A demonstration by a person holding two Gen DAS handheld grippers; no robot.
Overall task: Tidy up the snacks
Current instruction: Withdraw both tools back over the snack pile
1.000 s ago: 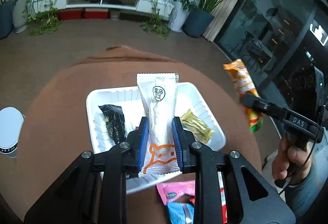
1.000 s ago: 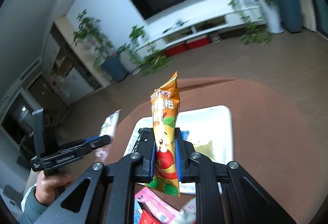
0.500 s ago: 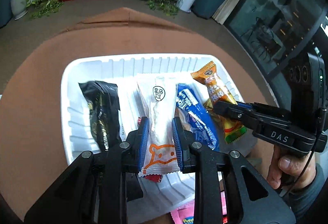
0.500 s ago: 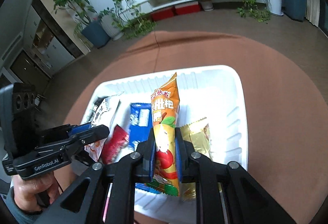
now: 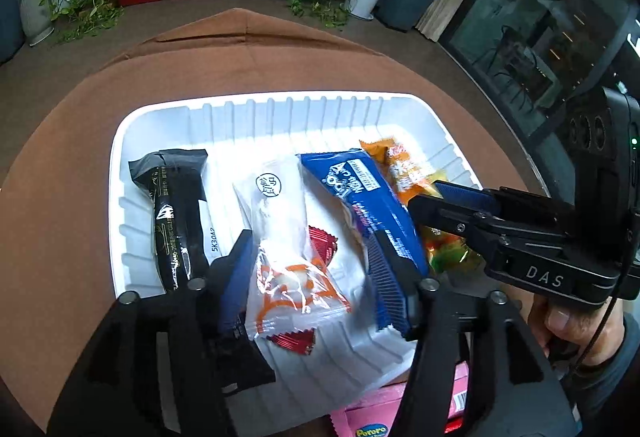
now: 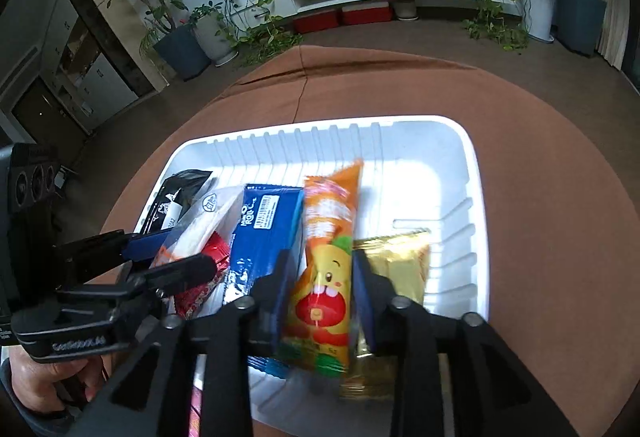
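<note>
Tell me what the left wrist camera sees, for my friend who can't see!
Open jaws of the left gripper straddle a clear orange-printed snack packet lying in a white ribbed plastic tray, between a black wrapper and a blue wrapper.

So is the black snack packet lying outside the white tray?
No, the black snack packet lies inside the white tray, near its left wall.

Pink packet [image 5: 372,419] getting cut off by bottom edge, mostly hiding under white tray [image 5: 256,105]. Red packet [image 5: 322,243] peeking from beneath clear packet [image 5: 280,233]. Orange packet [image 6: 326,277] blurring w/ motion.
</note>
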